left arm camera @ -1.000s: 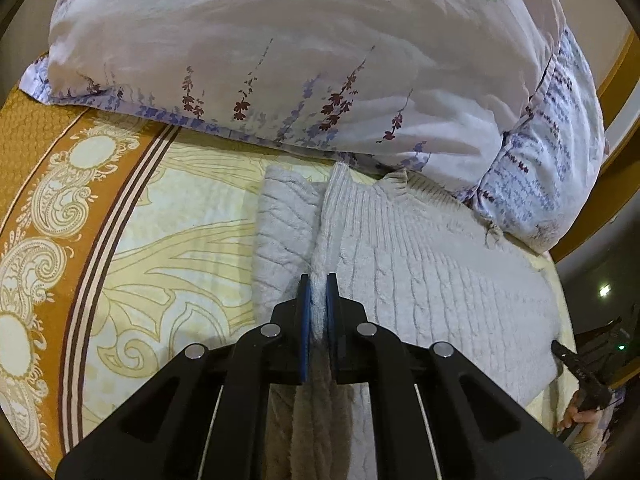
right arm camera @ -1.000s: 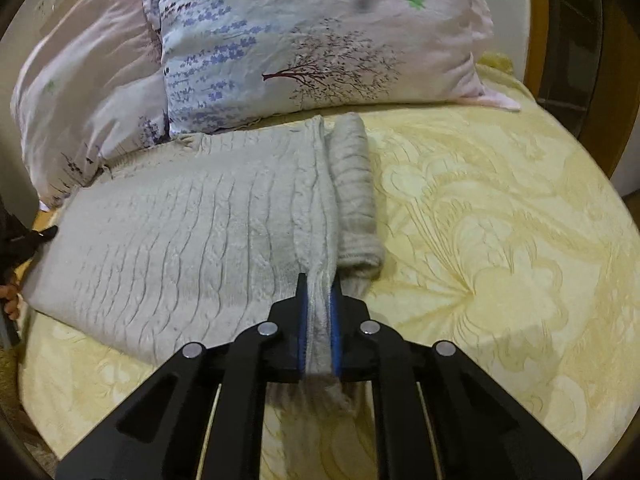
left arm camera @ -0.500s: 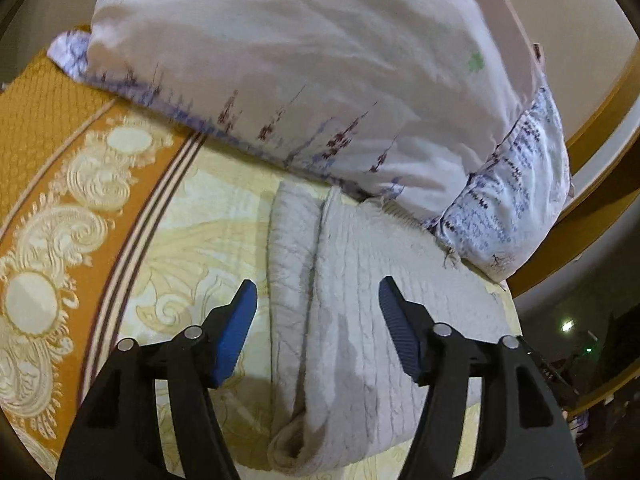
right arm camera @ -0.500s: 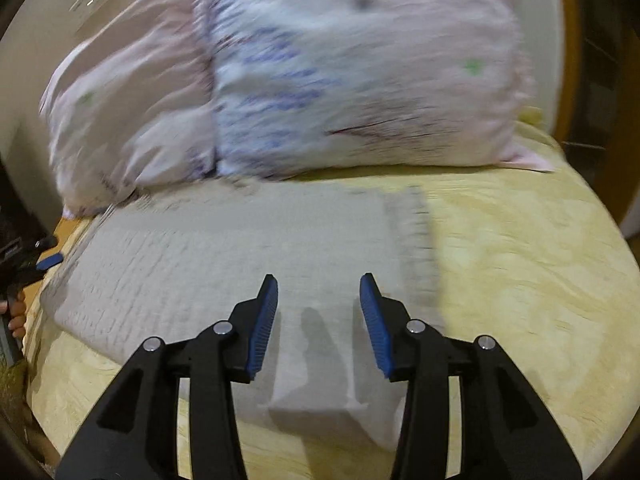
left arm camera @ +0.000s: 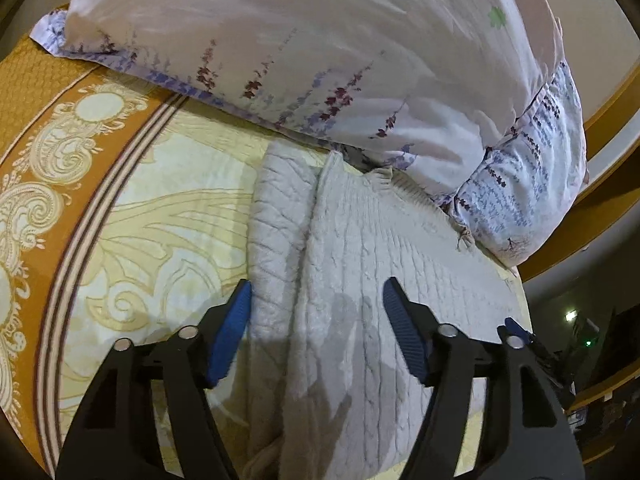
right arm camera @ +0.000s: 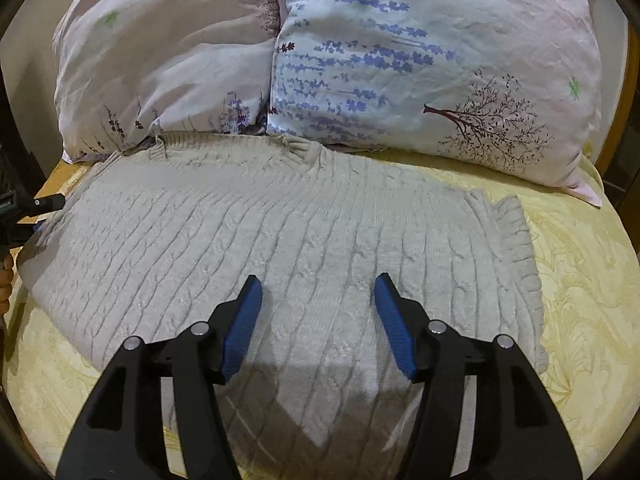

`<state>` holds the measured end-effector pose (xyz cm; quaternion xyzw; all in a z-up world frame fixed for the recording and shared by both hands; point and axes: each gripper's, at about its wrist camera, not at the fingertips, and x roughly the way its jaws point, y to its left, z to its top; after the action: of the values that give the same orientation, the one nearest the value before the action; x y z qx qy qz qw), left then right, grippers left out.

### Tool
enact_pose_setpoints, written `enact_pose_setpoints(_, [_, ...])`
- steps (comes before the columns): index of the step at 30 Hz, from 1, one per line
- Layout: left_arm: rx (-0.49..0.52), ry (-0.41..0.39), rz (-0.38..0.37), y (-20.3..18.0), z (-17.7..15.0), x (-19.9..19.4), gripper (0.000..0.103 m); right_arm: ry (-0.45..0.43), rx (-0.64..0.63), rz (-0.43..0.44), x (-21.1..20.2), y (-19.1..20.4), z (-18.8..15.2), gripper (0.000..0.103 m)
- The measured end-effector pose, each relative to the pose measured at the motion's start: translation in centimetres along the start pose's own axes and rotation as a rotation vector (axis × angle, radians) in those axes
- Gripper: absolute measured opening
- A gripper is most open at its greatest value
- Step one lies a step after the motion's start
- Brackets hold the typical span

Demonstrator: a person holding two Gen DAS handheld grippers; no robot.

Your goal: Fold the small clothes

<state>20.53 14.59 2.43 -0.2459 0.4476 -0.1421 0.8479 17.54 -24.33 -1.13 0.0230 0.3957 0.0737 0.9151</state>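
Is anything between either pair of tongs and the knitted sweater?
Nothing visible. Both the left tongs and right tongs stand open directly over the sweater, with only air between.

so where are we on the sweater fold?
Done: the sweater lies flat on the bedspread with its side parts folded in. In hand: nothing; the left gripper and right gripper have just been opening, jaws apart above the knit. Left: probably folding it across.

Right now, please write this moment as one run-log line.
left hand-held gripper: open, just released | right hand-held gripper: open, just released | knit sweater: flat on bedspread, sides folded in
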Motion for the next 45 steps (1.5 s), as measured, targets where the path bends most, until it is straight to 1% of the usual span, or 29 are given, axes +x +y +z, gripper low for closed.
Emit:
enact_pose_setpoints(1, [-0.008,0.007,-0.005,0.1,0.0,0.1,0.059,0.000,0.003,0.005,0.0,-0.1,0.0,0.059])
enact_pose_setpoints(6, [-0.063,0.013,-0.030,0.1,-0.1,0.7,0.053,-0.007,0.011,0.020,0.1,-0.3,-0.1,0.061])
enact_pose_setpoints(7, [-0.068,0.017,-0.033,0.1,-0.1,0.8,0.048,-0.009,0.016,0.025,0.1,-0.4,-0.1,0.061])
enact_pose_setpoints(8, [-0.079,0.025,-0.039,0.1,-0.2,1.0,0.046,-0.010,0.019,0.028,0.1,-0.4,-0.1,0.061])
enact_pose_setpoints(10, [-0.099,0.039,-0.056,-0.1,-0.3,1.4,0.033,-0.012,0.030,0.039,0.1,-0.5,0.0,0.062])
enact_pose_setpoints(12, [-0.114,0.042,-0.079,-0.4,-0.2,1.5,0.025,-0.014,0.043,0.060,0.0,-0.8,0.0,0.063])
enact_pose_setpoints(13, [-0.120,0.041,-0.104,-0.7,-0.1,1.5,0.024,-0.014,0.047,0.068,0.0,-0.8,0.1,0.064])
enact_pose_setpoints(18, [-0.101,0.013,-0.172,-3.4,0.5,0.7,0.020,-0.031,0.103,0.126,-0.9,-1.8,0.1,0.064])
enact_pose_setpoints(21, [-0.088,-0.013,-0.237,-5.6,1.2,0.2,0.019,-0.041,0.128,0.145,-1.3,-2.5,0.0,0.065])
enact_pose_setpoints(23, [-0.074,-0.028,-0.306,-7.7,1.7,0.1,0.018,-0.052,0.140,0.147,-1.6,-3.0,-0.1,0.065])
enact_pose_setpoints(25, [-0.038,-0.035,-0.352,-10.2,2.2,0.4,0.018,-0.062,0.148,0.144,-2.0,-3.5,-0.2,0.065])
enact_pose_setpoints(28, [0.016,-0.013,-0.394,-13.8,2.0,1.7,0.017,-0.080,0.166,0.139,-2.7,-4.5,-0.5,0.065])
enact_pose_setpoints(31, [0.059,0.031,-0.437,-17.5,1.0,4.2,0.016,-0.097,0.186,0.135,-3.4,-5.6,-0.8,0.065])
enact_pose_setpoints(34, [0.093,0.078,-0.455,-20.6,-0.8,7.0,0.016,-0.112,0.202,0.124,-4.0,-6.7,-1.2,0.065])
enact_pose_setpoints(37, [0.134,0.142,-0.445,-23.1,-3.2,10.1,0.016,-0.126,0.217,0.107,-4.8,-8.2,-1.7,0.065])
enact_pose_setpoints(39, [0.157,0.177,-0.433,-24.2,-4.5,11.6,0.016,-0.135,0.226,0.098,-5.2,-8.9,-2.0,0.065])
enact_pose_setpoints(42, [0.180,0.196,-0.420,-24.8,-5.8,12.6,0.016,-0.151,0.261,0.095,-5.8,-10.5,-2.0,0.065])
enact_pose_setpoints(45, [0.159,0.199,-0.446,-25.1,-6.0,13.0,0.016,-0.171,0.335,0.141,-6.4,-12.2,-1.9,0.065])
